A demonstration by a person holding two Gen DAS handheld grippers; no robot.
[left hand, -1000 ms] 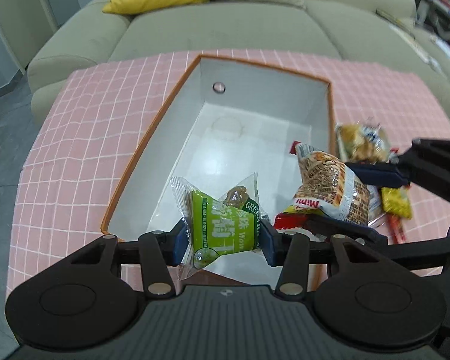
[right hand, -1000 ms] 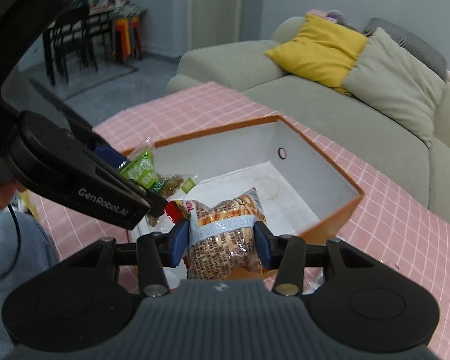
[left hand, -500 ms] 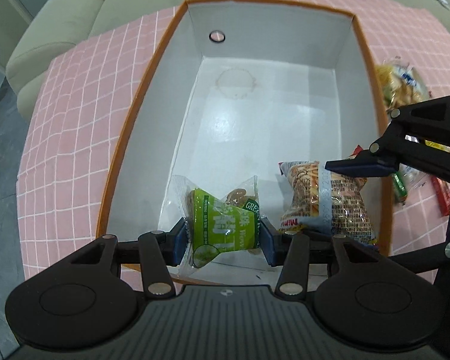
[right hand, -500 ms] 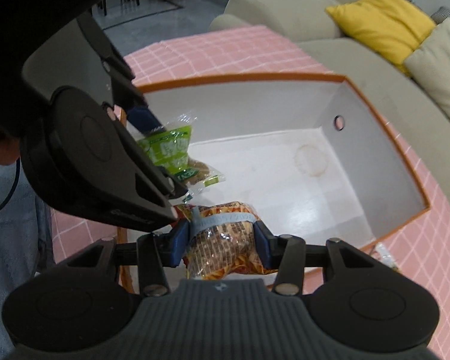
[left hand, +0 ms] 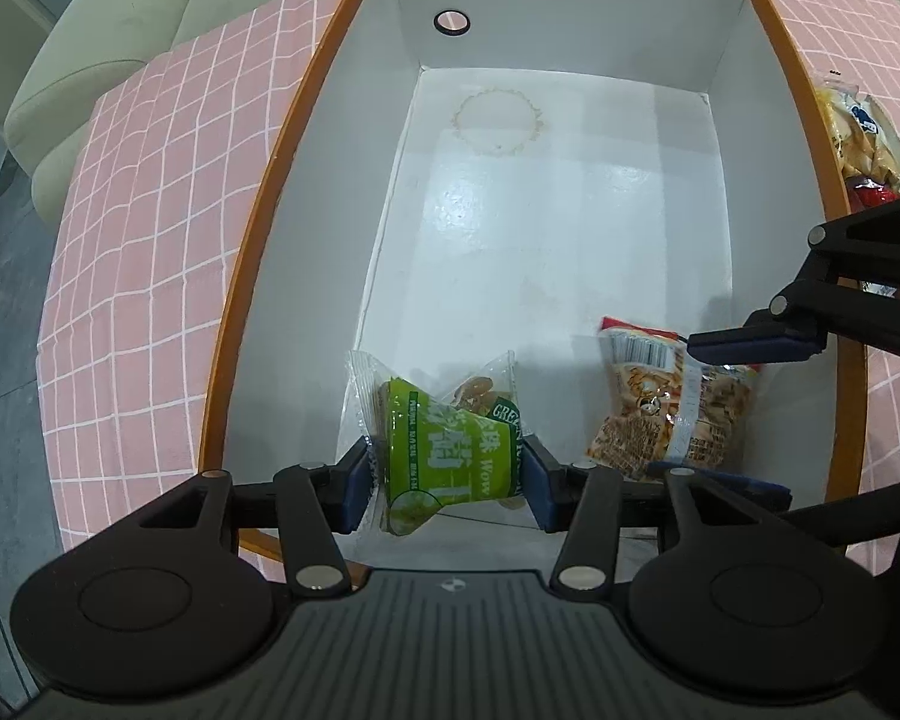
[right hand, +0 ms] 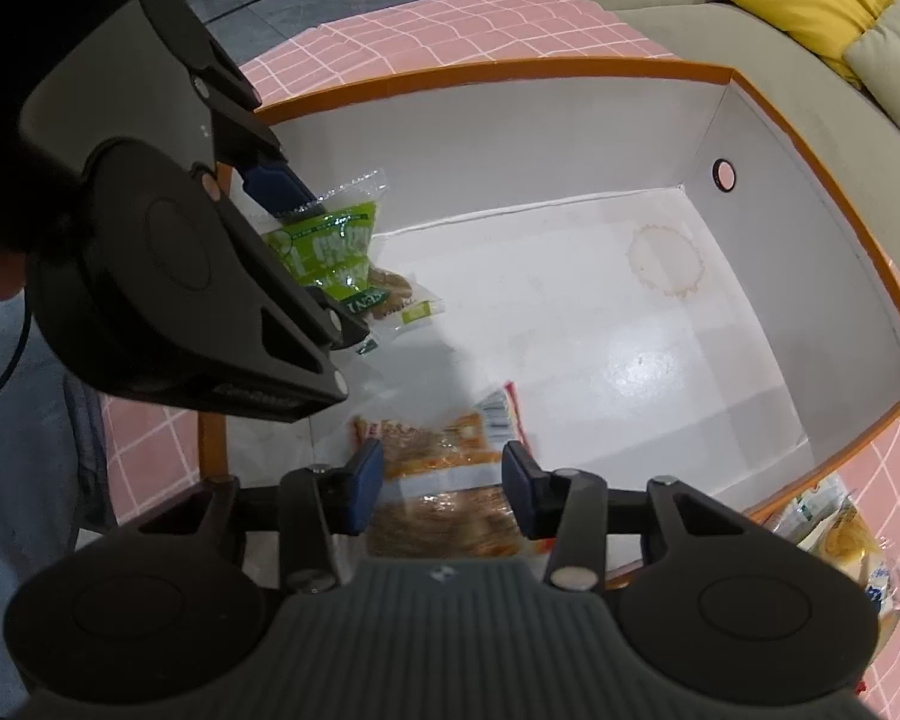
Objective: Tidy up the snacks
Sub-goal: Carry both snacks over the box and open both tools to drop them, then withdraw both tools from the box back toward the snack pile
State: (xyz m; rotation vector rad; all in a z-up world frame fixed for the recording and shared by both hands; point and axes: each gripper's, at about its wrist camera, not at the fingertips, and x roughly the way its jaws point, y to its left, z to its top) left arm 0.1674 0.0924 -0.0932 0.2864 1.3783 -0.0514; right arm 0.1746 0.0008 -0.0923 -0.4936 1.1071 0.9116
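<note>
Both grippers work over the orange-rimmed box [left hand: 258,276] on the pink-checked counter [left hand: 138,228]. Left gripper [left hand: 447,477] pinches the green snack packet [left hand: 444,450] low at the box's near left end. Right gripper [right hand: 443,495] has its jaws parted; the orange-brown snack bag [left hand: 672,414] looks loose between them, blurred, at the near right end. The box floor beyond is bare. More snack packets [left hand: 864,138] lie outside to the right: sorting is barely begun.
</note>
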